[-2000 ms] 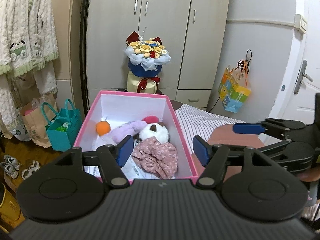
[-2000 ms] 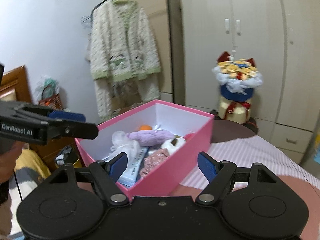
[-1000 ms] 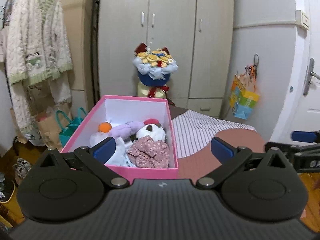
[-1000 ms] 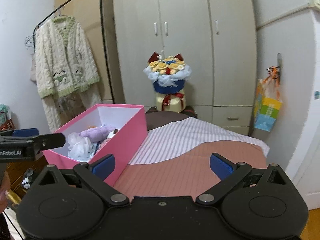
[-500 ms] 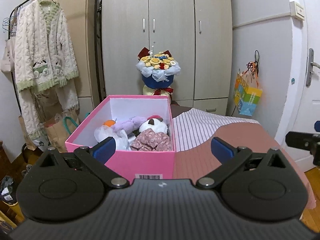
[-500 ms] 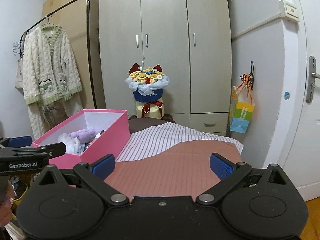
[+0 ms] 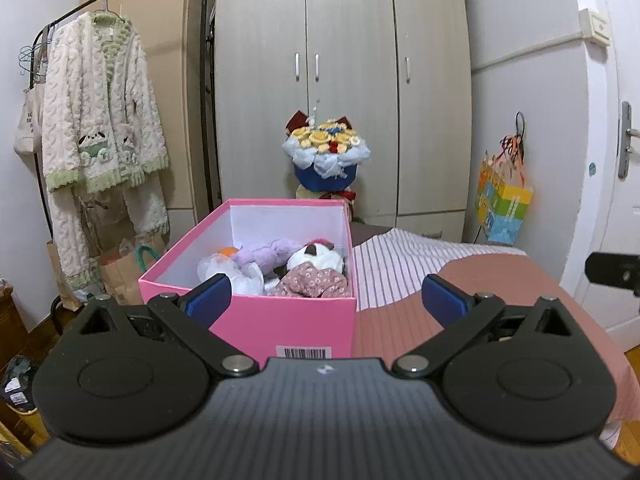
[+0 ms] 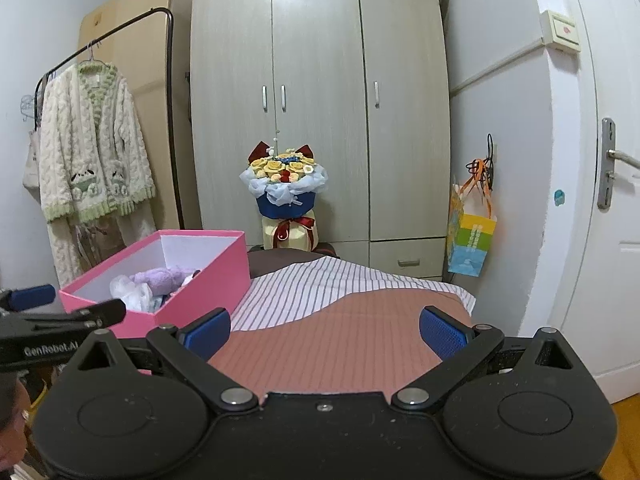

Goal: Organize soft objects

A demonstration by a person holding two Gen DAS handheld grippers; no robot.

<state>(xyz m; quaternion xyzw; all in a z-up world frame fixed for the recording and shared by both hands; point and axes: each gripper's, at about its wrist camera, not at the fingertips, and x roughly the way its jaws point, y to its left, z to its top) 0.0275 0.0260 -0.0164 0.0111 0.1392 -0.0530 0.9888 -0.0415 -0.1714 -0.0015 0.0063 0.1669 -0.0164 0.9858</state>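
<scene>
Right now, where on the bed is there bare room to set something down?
The pink-brown cover and the striped sheet right of the pink box lie bare. The box itself is crowded with soft toys.

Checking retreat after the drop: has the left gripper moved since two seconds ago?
Yes. The left gripper has pulled back from the pink box; its near wall and barcode now show.

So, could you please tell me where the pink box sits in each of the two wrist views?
Left wrist: the pink box sits at centre, slightly left, its barcoded end facing the camera, soft toys inside.
Right wrist: the pink box lies at lower left, seen from its long side.
Shared landmark: the flower bouquet stands behind it, against the wardrobe.
</scene>
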